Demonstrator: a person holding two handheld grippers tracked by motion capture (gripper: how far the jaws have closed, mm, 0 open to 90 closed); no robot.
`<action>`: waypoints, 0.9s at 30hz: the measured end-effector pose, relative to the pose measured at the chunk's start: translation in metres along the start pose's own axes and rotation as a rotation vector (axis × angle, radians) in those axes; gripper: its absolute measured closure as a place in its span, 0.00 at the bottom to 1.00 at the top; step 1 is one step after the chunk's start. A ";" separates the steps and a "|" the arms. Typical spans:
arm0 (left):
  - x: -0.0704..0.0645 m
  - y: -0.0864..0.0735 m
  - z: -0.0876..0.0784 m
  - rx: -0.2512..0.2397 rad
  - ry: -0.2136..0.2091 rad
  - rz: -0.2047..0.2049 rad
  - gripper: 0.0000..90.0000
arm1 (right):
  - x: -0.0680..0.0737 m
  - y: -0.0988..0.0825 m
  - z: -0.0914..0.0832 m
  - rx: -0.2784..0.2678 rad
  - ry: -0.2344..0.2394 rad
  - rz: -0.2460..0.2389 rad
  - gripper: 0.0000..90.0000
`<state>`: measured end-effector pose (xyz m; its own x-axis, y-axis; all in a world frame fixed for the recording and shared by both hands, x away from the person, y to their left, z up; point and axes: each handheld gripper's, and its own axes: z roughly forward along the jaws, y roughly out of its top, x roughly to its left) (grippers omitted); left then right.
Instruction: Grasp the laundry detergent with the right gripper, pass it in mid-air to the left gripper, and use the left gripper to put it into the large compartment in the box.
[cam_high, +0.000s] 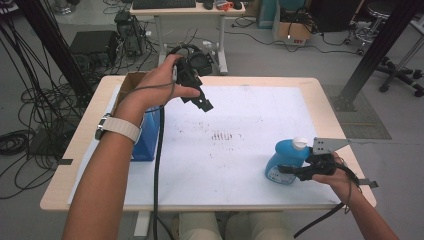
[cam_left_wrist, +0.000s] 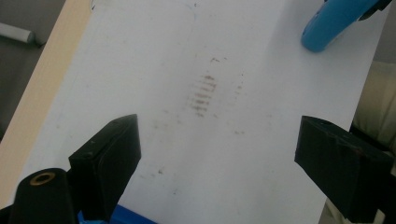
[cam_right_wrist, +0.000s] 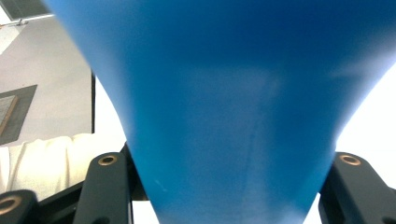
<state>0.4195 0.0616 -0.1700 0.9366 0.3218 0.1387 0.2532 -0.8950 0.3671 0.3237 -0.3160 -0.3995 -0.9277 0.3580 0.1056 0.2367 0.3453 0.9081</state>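
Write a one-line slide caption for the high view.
Right gripper clamps a blue bottle at the table's near right while the open left gripper hangs above the white mat.

Even, soft indoor light; close blue bottle (cam_right_wrist: 233, 116) blurred, faint shadows.

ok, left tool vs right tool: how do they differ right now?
The left tool has its jaws apart with nothing between them; the right tool is shut on the blue bottle. The left tool is raised over the far left of the white mat, beside the blue box; the right tool sits low at the near right edge. Both are black and hand-held.
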 end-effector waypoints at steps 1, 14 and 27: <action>0.000 0.000 0.000 -0.001 0.000 0.000 0.16 | 0.000 0.000 0.000 0.001 0.001 0.000 0.47; -0.001 -0.001 -0.001 0.000 0.009 -0.002 0.16 | -0.001 0.001 0.000 0.005 0.004 0.004 0.47; -0.002 -0.002 -0.002 0.006 0.016 -0.003 0.16 | -0.003 0.001 0.000 0.017 0.001 -0.003 0.47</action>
<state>0.4172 0.0632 -0.1688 0.9318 0.3295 0.1524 0.2575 -0.8958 0.3623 0.3268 -0.3167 -0.3984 -0.9286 0.3564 0.1031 0.2388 0.3614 0.9013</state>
